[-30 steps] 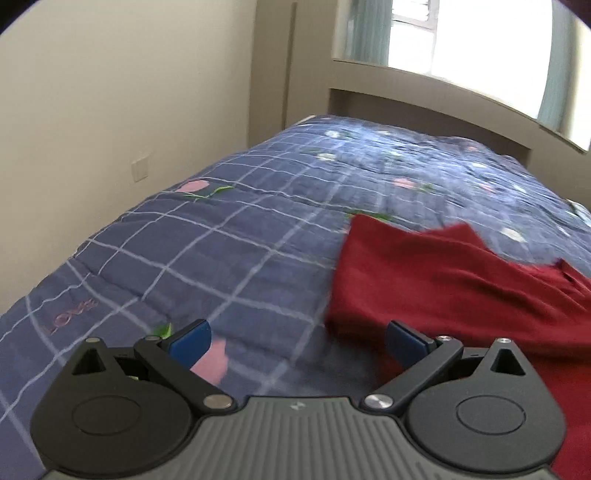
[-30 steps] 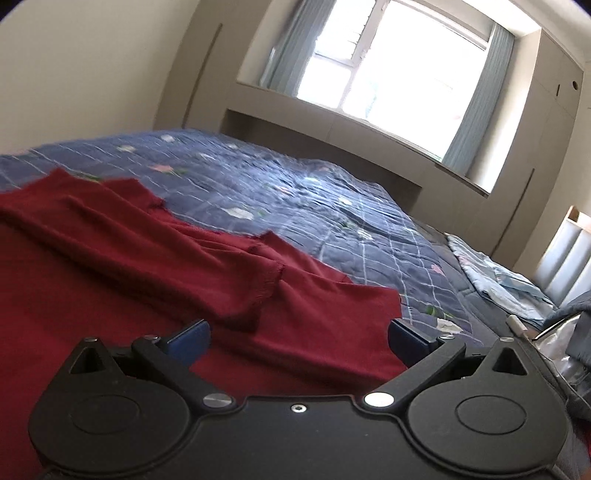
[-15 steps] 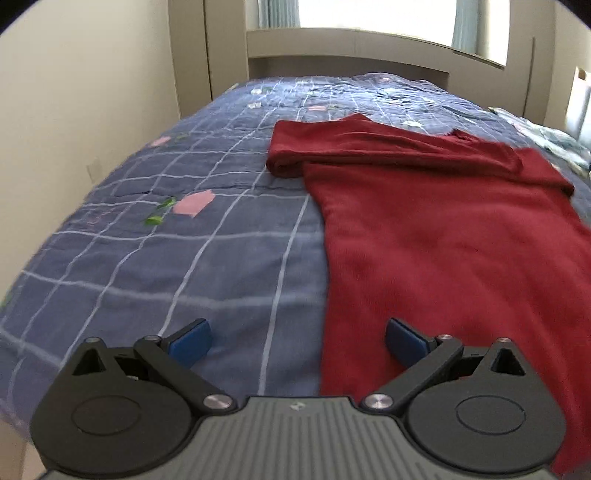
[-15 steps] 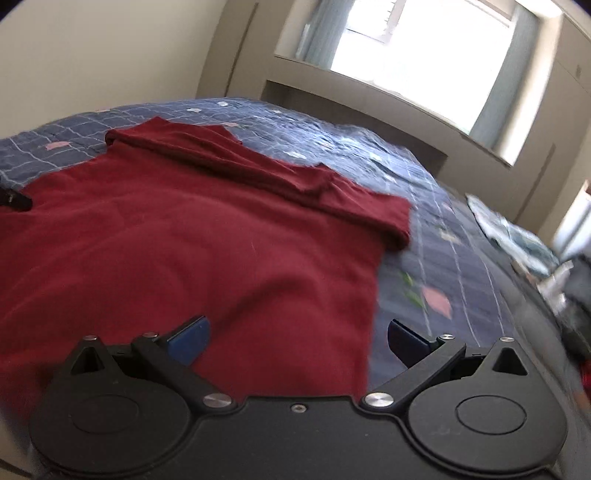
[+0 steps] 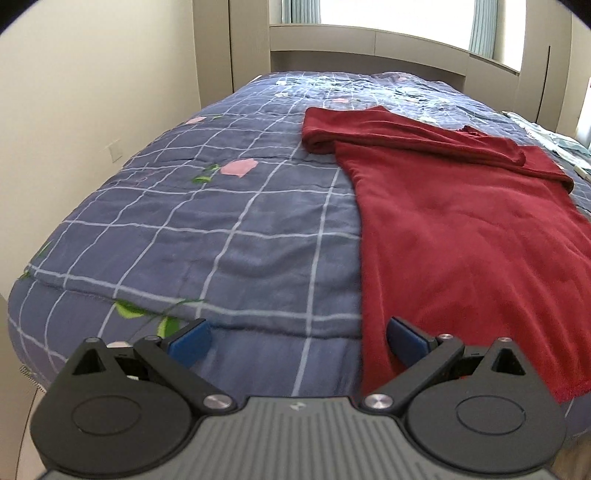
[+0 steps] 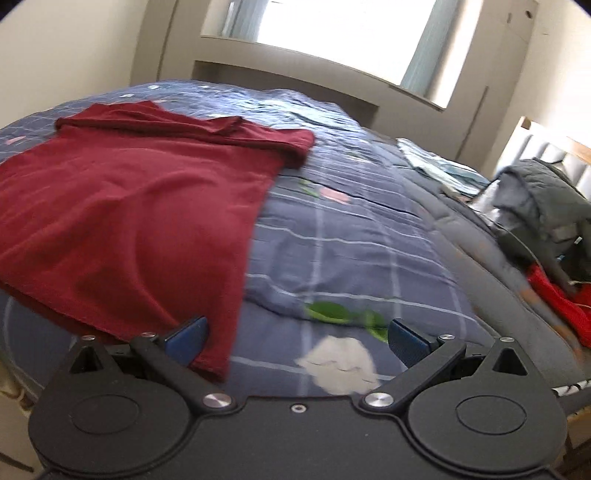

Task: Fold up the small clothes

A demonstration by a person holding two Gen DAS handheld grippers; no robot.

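Across the quilted bed [image 5: 192, 236] the red garment [image 5: 461, 236] lies flat, long axis running away from me, sleeves folded at the far end. My left tongs [image 5: 297, 341] and right tongs [image 6: 295, 341] stand released, empty, flanking its near hem corners, about equally near. Window wall beyond; dark clutter [image 6: 543, 206] to the right.

From my remote seat I count one dark red garment [image 5: 461, 236], spread on one blue checked quilt [image 5: 229, 221]. I see two grippers, the left gripper [image 5: 297, 341] and the right gripper [image 6: 295, 341], each with two blue pads, four pads in all. On the far right lies one dark grey jacket [image 6: 543, 199], one bright red cloth [image 6: 554, 299] and one pale blue fabric piece [image 6: 439, 162]. One bright window [image 6: 351, 33] sits behind.
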